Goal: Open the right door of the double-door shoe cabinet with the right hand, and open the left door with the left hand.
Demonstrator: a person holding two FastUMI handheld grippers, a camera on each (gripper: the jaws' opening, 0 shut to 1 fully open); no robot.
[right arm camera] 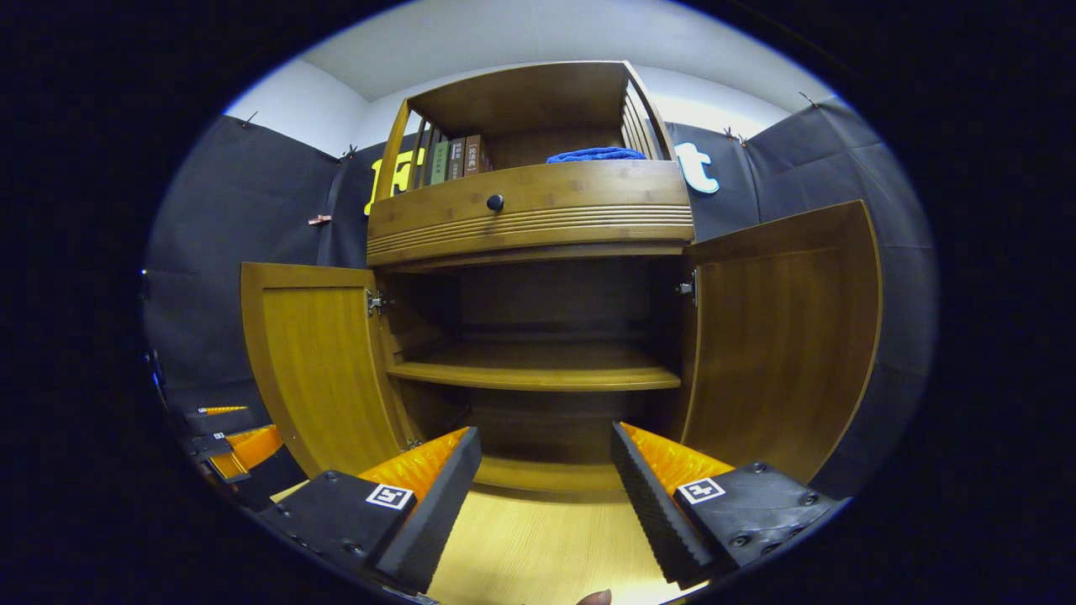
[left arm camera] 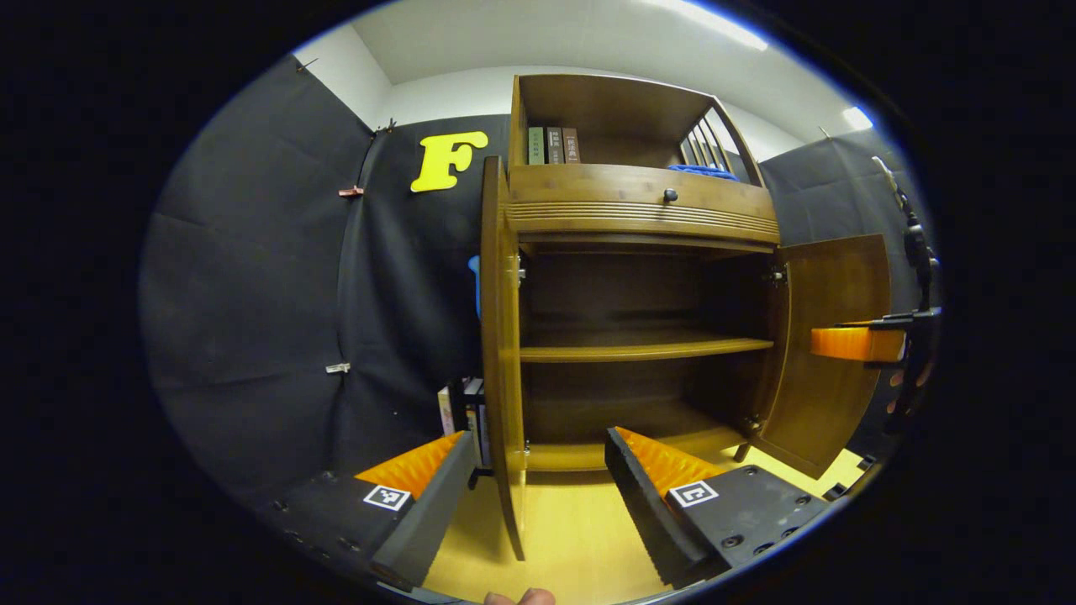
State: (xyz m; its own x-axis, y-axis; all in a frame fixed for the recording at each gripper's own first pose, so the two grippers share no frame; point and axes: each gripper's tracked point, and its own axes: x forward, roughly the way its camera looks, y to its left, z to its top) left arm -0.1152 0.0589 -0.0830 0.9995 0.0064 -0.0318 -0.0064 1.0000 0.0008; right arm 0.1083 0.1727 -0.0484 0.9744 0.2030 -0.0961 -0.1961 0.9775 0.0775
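Note:
The wooden shoe cabinet (right arm camera: 538, 214) stands in front of me with both doors swung out. In the left gripper view the left door (left arm camera: 504, 353) is edge-on, its front edge between my left gripper's (left arm camera: 538, 496) spread fingers, which do not touch it. That gripper is open. The right door (left arm camera: 832, 353) hangs wide, and the right gripper (left arm camera: 874, 340) shows beside its outer edge. In the right gripper view the left door (right arm camera: 324, 370) and right door (right arm camera: 782, 336) flank the inner shelf (right arm camera: 538, 374). My right gripper (right arm camera: 546, 496) is open, holding nothing. The left gripper (right arm camera: 227, 445) sits low at the left.
Above the doors is a drawer with a dark knob (right arm camera: 495, 202). The top shelf holds books (right arm camera: 458, 158) and a blue cloth (right arm camera: 597, 155). More books (left arm camera: 462, 416) stand on the floor left of the cabinet. Light wooden floor (right arm camera: 538, 538) lies in front.

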